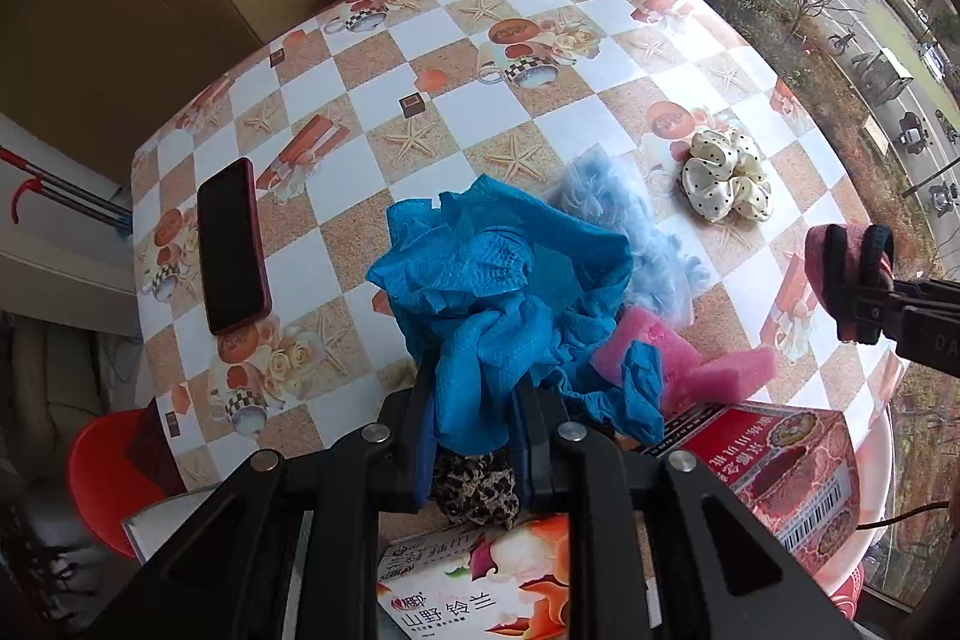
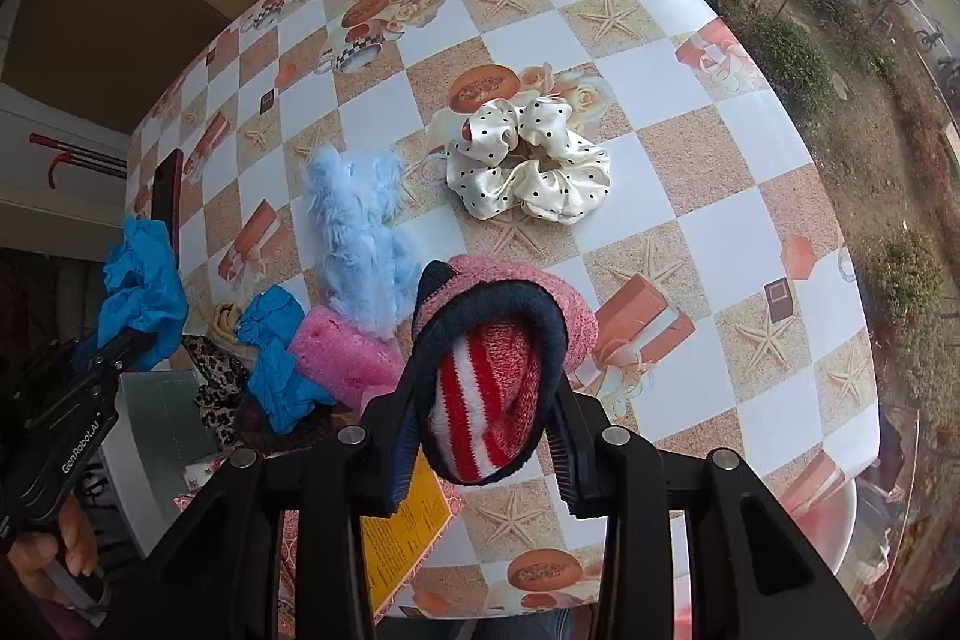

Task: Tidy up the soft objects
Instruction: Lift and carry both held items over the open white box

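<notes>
**A:** quick q — where's the soft stuff rn?

**B:** blue cloth [image 1: 492,292] is pinched in the left gripper [image 1: 471,436], bunched up and sticking straight out ahead of the fingers, crinkly waffle texture, floppy. Right gripper [image 2: 489,436] is clamped on a knit sock [image 2: 498,370], pink body w/ navy cuff and red/white stripes, folded over itself. So both jaws are narrow and full.

**A:** and the rest of the pile?

**B:** from the right gripper: fluffy light-blue piece [image 2: 360,244] is ahead and to its left, long axis running roughly away from the fingers. Polka-dot scrunchie [image 2: 528,166] is further ahead, lying flat, apart from the fluffy one. Pink sponge [image 2: 342,358] is close on the left, touching another blue cloth bit [image 2: 276,358]. Leopard scrunchie [image 1: 477,484] is right under the left fingers, partly hidden.

**A:** which hand's nearer the scrunchie?

**B:** right imo. Both need to drop their loads first tho. Table [image 2: 720,232] also has a phone [image 1: 231,244] off the left gripper's left, and boxes [image 1: 780,466] near the front edge.
</notes>
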Demonstrator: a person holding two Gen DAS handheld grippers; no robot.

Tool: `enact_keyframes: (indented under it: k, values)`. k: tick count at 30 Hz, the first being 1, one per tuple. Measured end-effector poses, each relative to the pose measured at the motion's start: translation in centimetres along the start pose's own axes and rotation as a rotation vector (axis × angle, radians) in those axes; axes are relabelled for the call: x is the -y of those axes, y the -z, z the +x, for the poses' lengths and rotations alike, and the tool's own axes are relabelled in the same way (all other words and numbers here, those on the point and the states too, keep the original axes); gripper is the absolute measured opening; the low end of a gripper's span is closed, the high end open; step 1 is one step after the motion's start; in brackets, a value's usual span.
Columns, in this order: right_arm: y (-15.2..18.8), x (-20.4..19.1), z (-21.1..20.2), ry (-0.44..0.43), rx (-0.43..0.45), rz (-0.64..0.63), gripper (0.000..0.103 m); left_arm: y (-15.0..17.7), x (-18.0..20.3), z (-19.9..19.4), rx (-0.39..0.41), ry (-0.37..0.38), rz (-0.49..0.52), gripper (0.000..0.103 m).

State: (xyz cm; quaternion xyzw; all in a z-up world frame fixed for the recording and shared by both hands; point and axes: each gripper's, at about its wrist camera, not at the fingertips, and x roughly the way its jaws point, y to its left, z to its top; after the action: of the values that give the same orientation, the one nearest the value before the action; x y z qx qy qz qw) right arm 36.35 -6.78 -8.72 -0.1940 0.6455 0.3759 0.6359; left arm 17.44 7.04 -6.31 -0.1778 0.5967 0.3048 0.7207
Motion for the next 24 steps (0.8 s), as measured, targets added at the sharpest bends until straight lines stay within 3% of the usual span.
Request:
enact_keyframes:
  k: [12, 24]
  values:
    - [7.9, -0.1, -3.1, 0.056, 0.009, 0.008, 0.039, 8.6, 1.3, -4.0, -0.007, 0.038, 0.054, 0.023]
    - [16.0, -5.2, -2.9, 0.046, -0.051, -0.106, 0.039, 14.5, 0.7, -6.9, 0.027, 0.051, 0.138, 0.023]
